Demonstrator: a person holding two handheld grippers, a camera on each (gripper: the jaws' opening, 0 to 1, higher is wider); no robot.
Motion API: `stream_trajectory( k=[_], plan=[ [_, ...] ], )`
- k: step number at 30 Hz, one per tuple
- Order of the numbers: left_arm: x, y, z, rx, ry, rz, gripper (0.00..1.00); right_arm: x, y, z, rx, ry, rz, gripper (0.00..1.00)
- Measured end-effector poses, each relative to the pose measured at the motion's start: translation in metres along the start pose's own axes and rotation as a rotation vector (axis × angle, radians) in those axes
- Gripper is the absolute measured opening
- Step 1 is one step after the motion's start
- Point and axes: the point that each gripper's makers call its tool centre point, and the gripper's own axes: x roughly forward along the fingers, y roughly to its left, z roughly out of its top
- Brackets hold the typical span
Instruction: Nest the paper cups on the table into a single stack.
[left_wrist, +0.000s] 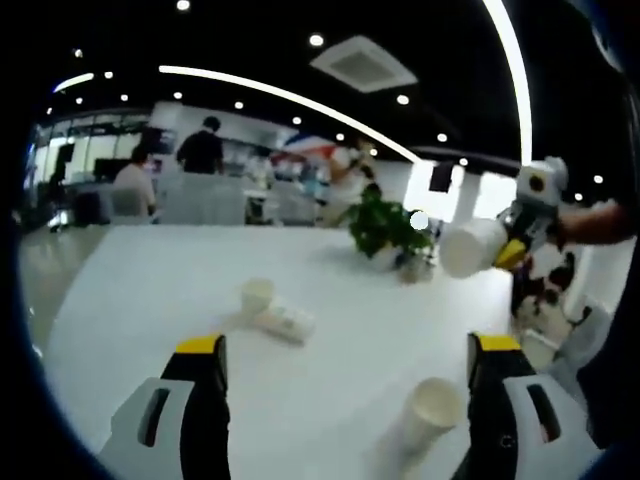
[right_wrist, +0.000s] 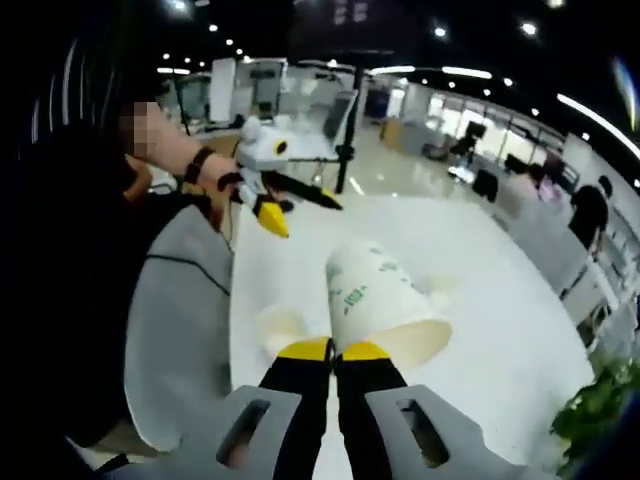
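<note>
The left tongs (left_wrist: 345, 365) stand wide open over the white table (left_wrist: 150, 280) with nothing between their yellow-tipped jaws. Just inside the right-hand jaw an upright paper cup (left_wrist: 428, 412) sits on the tabletop, mouth up. Farther ahead, toward the left-hand jaw's side, two more cups (left_wrist: 275, 310) lie together, one on its side with a faint print on its wall, too blurred to read. Beyond them, near the far edge, is a green potted plant (left_wrist: 385, 225).

Up at the right of the left gripper view, the right tongs (left_wrist: 515, 245) hang in the air above the table, gripping a white held cup (left_wrist: 472, 247) turned sideways. In the right gripper view, those same right tongs (right_wrist: 335, 350) have their jaws pressed nearly together on that held cup's (right_wrist: 380, 300) rim; the cup points away from them and carries small green markings, not legible. Past it to the left, the left tongs (right_wrist: 268, 215) are in a person's hand (right_wrist: 215, 180).

People stand and sit at desks well behind the table.
</note>
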Motion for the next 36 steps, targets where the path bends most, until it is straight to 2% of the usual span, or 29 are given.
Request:
stream_trajectory(
  k=[2,4,10,18,23,25,27,30,31,32,36],
  plan=[
    [-0.001,0.0,-0.001,0.01,0.004,0.001,0.99,-0.002,-0.005,-0.003,-0.056,0.032,-0.025,0.0],
    [-0.002,0.001,-0.002,0.005,0.002,0.004,0.99,-0.002,-0.004,-0.003,-0.079,0.046,-0.022,0.0],
    [-0.004,0.005,-0.004,-0.011,0.005,0.016,0.99,-0.005,-0.003,-0.011,-0.259,0.152,0.002,0.0],
    [-0.007,0.01,-0.004,-0.013,-0.005,0.035,0.98,-0.009,-0.004,-0.009,-0.366,0.193,0.036,0.0],
    [-0.008,0.009,-0.007,-0.012,0.004,0.028,0.99,-0.009,-0.011,-0.001,-0.421,0.207,0.049,0.0],
    [-0.009,0.009,-0.009,-0.014,0.009,0.026,0.99,-0.009,-0.016,0.004,-0.512,0.225,0.056,0.0],
    [-0.01,0.008,-0.01,-0.019,0.012,0.026,0.98,-0.009,-0.017,0.008,-0.554,0.235,0.063,0.0],
    [-0.011,0.008,-0.013,-0.022,0.017,0.03,0.98,-0.009,-0.02,0.013,-0.682,0.267,0.063,0.0],
    [-0.011,0.008,-0.014,-0.024,0.017,0.03,0.98,-0.009,-0.021,0.013,-0.697,0.273,0.064,0.0],
    [-0.012,0.008,-0.014,-0.025,0.013,0.03,0.98,-0.009,-0.02,0.014,-0.772,0.297,0.07,0.0],
    [-0.013,0.007,-0.017,-0.03,0.017,0.03,0.98,-0.006,-0.018,0.01,-0.941,0.356,0.106,0.0]
  ],
)
